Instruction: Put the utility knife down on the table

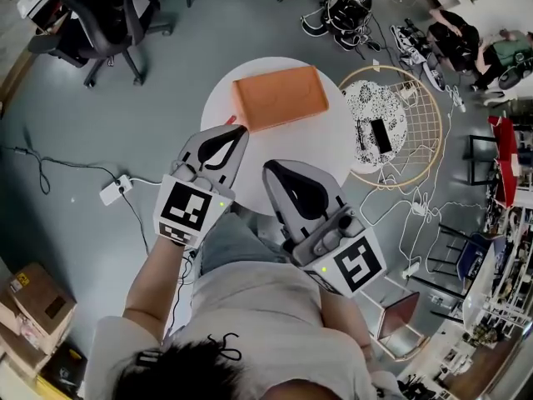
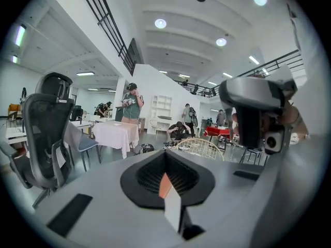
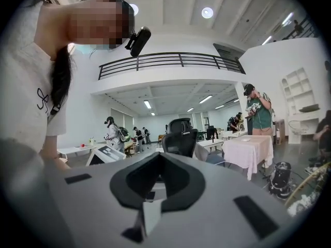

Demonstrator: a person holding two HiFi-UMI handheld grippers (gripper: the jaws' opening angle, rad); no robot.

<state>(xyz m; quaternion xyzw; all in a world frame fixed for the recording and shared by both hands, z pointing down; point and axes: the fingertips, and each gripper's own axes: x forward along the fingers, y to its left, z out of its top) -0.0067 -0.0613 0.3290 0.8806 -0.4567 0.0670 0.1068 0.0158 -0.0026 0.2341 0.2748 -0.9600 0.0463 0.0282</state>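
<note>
Holding a two-jaw gripper in each hand, a person in a pale shirt is looking down on a round white worktop [image 1: 218, 90] in a grey-floored hall. At far left a black office chair [image 1: 108, 11] is standing well apart from the worktop, and a white power strip [image 1: 115, 190] is lying on the floor nearer in. The left gripper [image 1: 236, 132] is hovering over the worktop's near-left rim with its jaws clamping the utility knife [image 2: 164, 186]. The left gripper view is showing the knife's orange body pinched between the pads. From the head view only a sliver of orange is poking out past the jaw tips, so the knife is in the air and not lying on the worktop. Just beyond it an orange tray [image 1: 279, 97] is resting on the far half of the worktop. The right gripper [image 1: 275, 173] is hanging over the near-right rim, close beside the left one. Its jaws are pressing together with nothing between them, as the right gripper view is showing. To the right of the worktop a round wire frame [image 1: 391, 127] is sitting on the floor, with cables trailing around it.
</note>
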